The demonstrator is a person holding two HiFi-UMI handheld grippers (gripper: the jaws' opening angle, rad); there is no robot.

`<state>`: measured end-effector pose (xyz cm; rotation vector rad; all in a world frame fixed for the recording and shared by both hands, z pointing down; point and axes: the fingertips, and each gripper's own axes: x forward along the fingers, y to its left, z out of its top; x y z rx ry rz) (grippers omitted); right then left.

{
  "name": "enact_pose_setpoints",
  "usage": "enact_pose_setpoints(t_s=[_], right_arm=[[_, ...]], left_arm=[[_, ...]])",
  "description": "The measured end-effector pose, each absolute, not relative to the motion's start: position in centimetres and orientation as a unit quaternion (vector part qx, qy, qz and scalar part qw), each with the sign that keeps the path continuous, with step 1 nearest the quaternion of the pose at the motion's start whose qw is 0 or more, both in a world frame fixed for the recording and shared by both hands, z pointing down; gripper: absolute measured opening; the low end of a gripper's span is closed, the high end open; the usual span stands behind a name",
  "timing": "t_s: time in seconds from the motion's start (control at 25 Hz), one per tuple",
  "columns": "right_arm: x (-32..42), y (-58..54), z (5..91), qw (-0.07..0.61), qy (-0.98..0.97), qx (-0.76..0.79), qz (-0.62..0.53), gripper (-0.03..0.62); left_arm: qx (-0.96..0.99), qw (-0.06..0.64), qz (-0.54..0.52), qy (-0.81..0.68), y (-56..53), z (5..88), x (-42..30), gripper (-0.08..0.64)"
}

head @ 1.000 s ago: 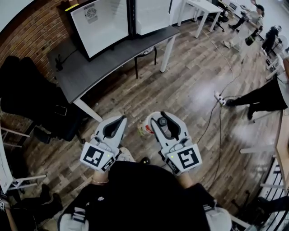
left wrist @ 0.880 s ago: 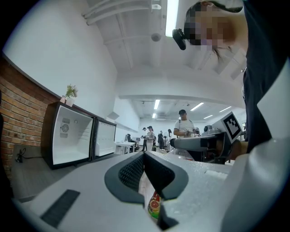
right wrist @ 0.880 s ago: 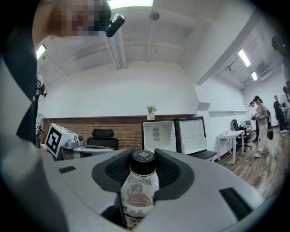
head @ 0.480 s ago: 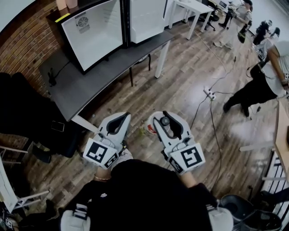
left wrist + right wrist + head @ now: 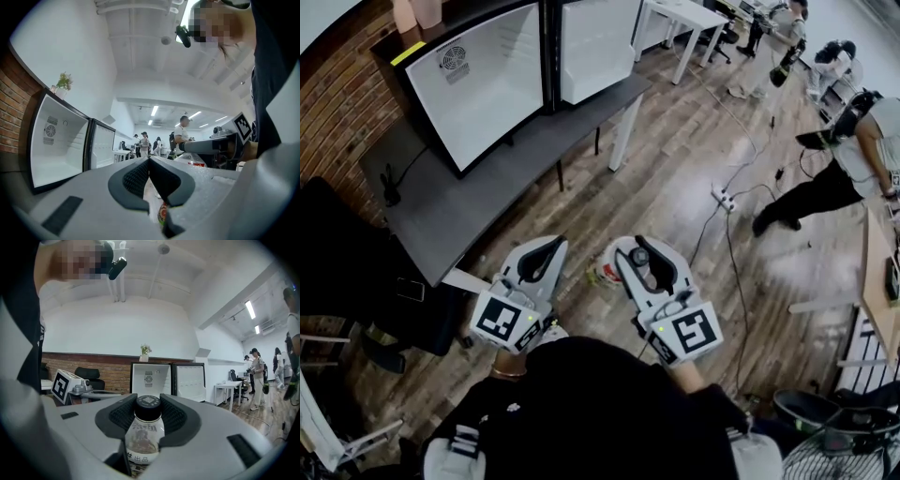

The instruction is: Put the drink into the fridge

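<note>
Drink [image 5: 146,434] sat upright in the right gripper [image 5: 639,253], whose pads pinched it just under the black cap, label facing the camera. Beside it the left gripper [image 5: 149,161] carried nothing, its jaws pressed together at the tips. Both were held level in front of the person, over the wooden floor [image 5: 675,159] and apart from any furniture.

Ahead stood the dark desk [image 5: 487,197], its near edge between the grippers and the target. At the desk's far edge, against the brick wall [image 5: 347,103], the fridge [image 5: 478,89] stood with its door [image 5: 595,42] swung wide – the white inside was bare and in plain sight. A small plant [image 5: 145,350] sat on top. Farther off, several people [image 5: 834,178] stood among white tables.

Judged from this, the step in hand was the carry: grasp made, placing not yet begun. Next, the drink would need bringing over the desk's near edge and into the open compartment – kept upright, set on the inside floor, and only then let go.
</note>
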<state>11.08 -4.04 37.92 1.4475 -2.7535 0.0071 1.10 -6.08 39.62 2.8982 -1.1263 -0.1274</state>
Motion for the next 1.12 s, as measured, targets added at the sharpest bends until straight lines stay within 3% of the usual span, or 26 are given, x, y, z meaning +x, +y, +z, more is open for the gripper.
enact_pose_setpoints(t_s=[1.12], right_arm=[[7.8, -13.3, 38.8, 0.036, -0.840, 0.541, -0.003, 0.144]], left_arm=[[0.957, 0.033, -0.026, -0.287, -16.0, 41.6, -2.7, -0.002]])
